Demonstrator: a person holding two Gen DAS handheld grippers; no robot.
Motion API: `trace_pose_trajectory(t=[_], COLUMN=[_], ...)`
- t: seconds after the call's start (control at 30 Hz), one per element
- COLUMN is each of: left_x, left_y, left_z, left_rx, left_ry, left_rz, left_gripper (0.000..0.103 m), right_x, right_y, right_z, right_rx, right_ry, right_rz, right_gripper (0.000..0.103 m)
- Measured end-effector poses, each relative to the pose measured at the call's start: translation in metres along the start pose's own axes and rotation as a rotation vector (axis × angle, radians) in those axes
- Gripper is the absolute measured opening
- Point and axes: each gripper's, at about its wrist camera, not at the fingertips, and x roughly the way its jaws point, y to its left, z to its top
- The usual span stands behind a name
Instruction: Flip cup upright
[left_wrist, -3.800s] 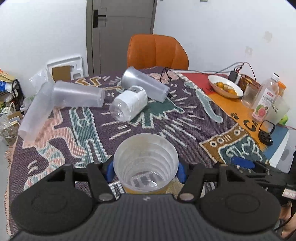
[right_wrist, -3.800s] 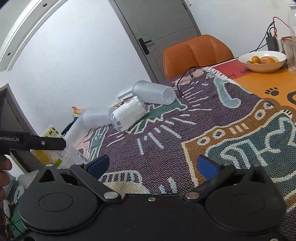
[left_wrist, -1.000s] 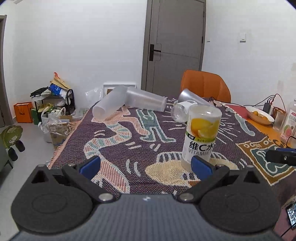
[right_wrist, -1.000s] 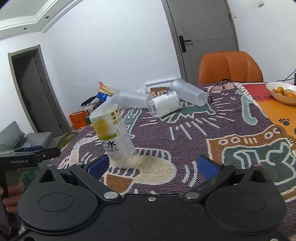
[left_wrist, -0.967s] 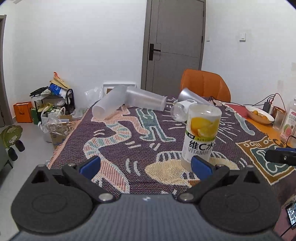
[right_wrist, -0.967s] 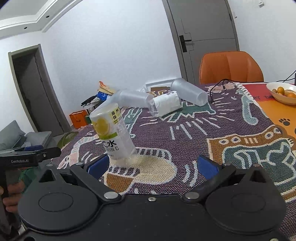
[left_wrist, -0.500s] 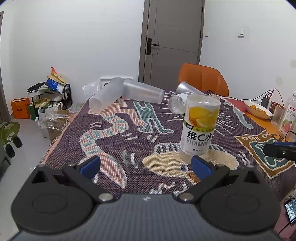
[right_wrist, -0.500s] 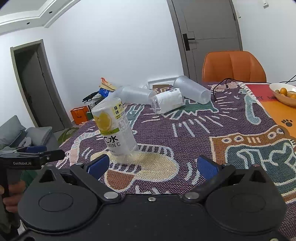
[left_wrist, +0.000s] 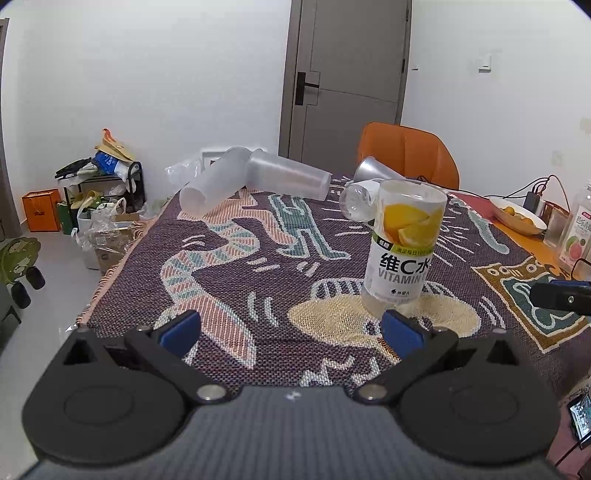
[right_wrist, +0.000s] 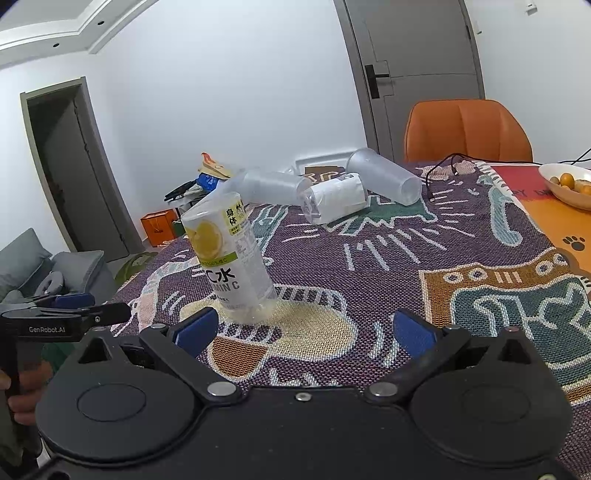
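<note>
A clear cup with a lemon "Vitamin C" label (left_wrist: 404, 243) stands upright on the patterned tablecloth (left_wrist: 240, 266); it also shows in the right wrist view (right_wrist: 231, 258). My left gripper (left_wrist: 290, 330) is open and empty, just short of the cup, which stands by its right finger. My right gripper (right_wrist: 303, 328) is open and empty, the cup ahead of its left finger. Several frosted cups lie on their sides at the far end (left_wrist: 286, 179) (right_wrist: 386, 181), one wrapped in white (right_wrist: 336, 199).
An orange chair (left_wrist: 408, 155) stands behind the table. A bowl of fruit (left_wrist: 517, 218), a juice bottle (left_wrist: 576, 232) and cables sit at the right. Bags and boxes clutter the floor at the left (left_wrist: 92, 195). The table's left edge (left_wrist: 107, 273) is near.
3.8 s ago my left gripper was shut on the cup. It has since let go and drawn back; the cup stands alone. In the last second both grippers shifted only slightly.
</note>
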Motion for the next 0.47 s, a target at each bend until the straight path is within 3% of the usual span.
trace_pose_trajectory(t=[0.47], left_x=[-0.0038], left_y=[0.0002], left_z=[-0.0008], left_rx=[0.015], left_ry=[-0.013], left_rz=[-0.002], left_gripper=[0.103], right_x=[0.0008], right_y=[0.0007], right_z=[-0.0006], right_rx=[-0.004], right_ry=[0.002], right_rz=[-0.005], right_gripper=[0.103])
